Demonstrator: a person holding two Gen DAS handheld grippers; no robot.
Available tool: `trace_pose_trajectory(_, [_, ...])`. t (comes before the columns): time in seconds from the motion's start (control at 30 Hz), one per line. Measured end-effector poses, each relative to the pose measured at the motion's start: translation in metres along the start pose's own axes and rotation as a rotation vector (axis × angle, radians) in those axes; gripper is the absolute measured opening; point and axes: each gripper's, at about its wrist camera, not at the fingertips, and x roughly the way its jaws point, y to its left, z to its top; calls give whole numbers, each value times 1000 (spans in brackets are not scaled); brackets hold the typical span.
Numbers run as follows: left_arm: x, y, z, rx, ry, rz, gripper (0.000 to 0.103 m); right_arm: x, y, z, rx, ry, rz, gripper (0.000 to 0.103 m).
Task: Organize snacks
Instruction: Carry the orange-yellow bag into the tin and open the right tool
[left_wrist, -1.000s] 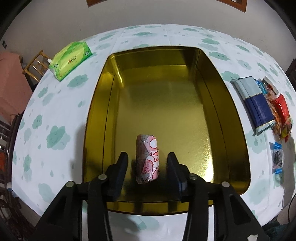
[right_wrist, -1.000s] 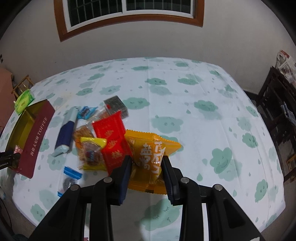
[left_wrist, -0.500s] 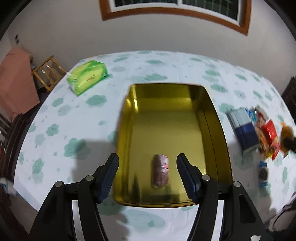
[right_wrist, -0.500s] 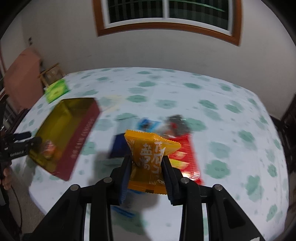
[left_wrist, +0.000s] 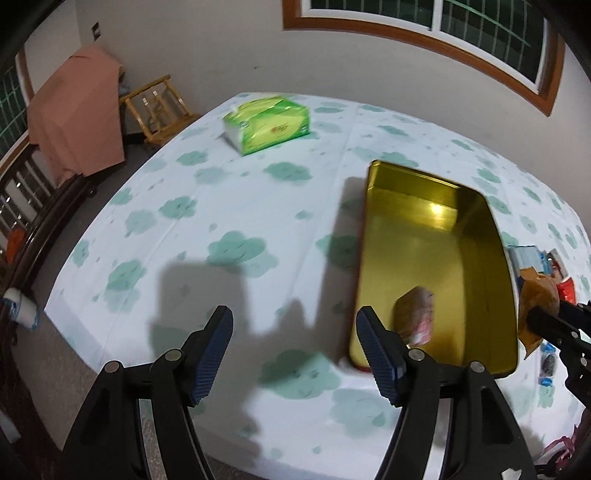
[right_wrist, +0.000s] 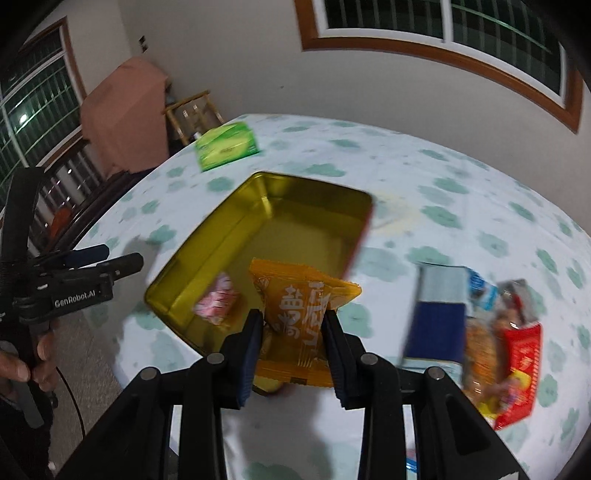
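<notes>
A gold tin (left_wrist: 436, 225) (right_wrist: 229, 240) lies on the cloud-print tablecloth. Inside it, near the front end, rests a pink wrapped snack (left_wrist: 415, 315) (right_wrist: 218, 301). My left gripper (left_wrist: 295, 332) hangs over bare cloth to the left of the tin, its jaws opening with nothing between them; it also shows at the left edge of the right wrist view (right_wrist: 105, 258). My right gripper (right_wrist: 291, 332) is shut on an orange snack packet (right_wrist: 301, 314) (left_wrist: 535, 295), held above the tin's near right edge.
A green tissue pack (left_wrist: 267, 123) (right_wrist: 225, 146) sits at the table's far left. A pile of loose snacks, among them a blue packet (right_wrist: 436, 317) and a red packet (right_wrist: 521, 365), lies right of the tin. A wooden chair (left_wrist: 159, 107) stands beyond the table.
My left gripper let go of the pink snack in the tin, opened wider and drew back to the left. My right gripper carried the orange packet from the snack pile over to the tin.
</notes>
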Motion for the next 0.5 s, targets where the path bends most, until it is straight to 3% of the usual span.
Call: trace_pose_trajectory(0.5, [13,19,-15,-62,50,-9,66,47,30,6,-74,79,-4,34])
